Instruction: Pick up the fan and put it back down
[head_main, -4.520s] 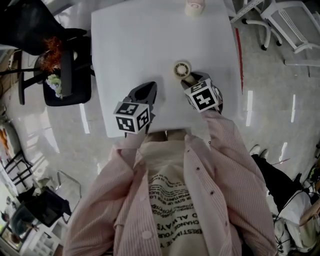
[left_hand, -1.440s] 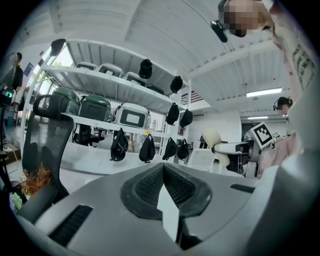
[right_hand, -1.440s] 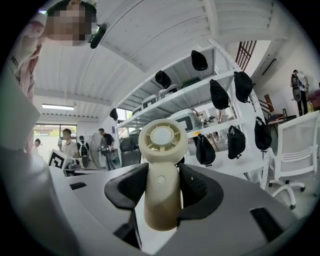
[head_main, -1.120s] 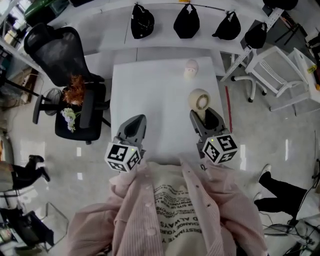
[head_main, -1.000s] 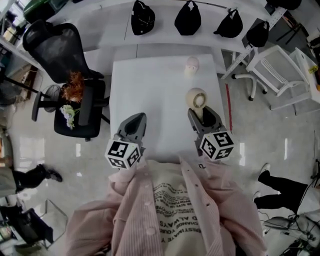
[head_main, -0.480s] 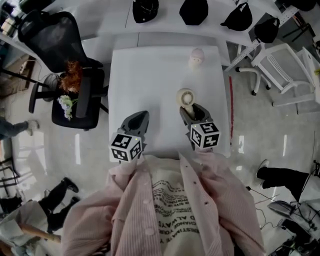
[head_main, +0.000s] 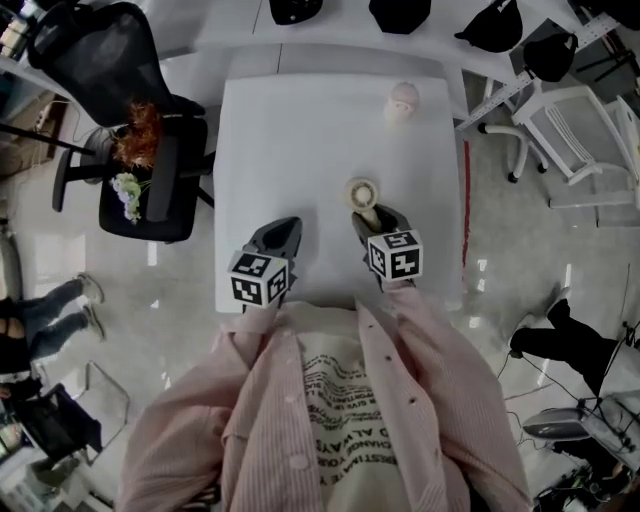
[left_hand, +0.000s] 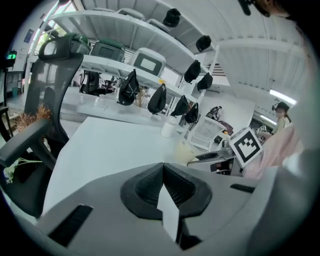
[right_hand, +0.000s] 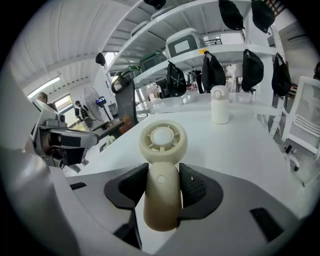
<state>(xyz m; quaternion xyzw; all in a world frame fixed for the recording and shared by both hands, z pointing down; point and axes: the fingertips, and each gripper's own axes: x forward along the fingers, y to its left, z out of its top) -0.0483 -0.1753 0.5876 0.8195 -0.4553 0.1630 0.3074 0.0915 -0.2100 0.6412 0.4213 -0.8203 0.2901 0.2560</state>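
Now that both arms have sunk from where they hung a second ago, the cream fan (right_hand: 162, 140) sits low over the white tabletop (head_main: 290, 130), its handle gripped upright by the right hand-held gripper (head_main: 373, 216). Set-down looks close, though contact is unclear. The left hand-held gripper (left_hand: 164, 186) is clenched on nothing.

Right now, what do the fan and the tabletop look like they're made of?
The fan looks like cream moulded plastic with a satin finish: one-piece ribbed grille, small round button on the handle. The tabletop is smooth white, probably laminate or painted board; it shows a soft sheen and no grain, so the core stays open.
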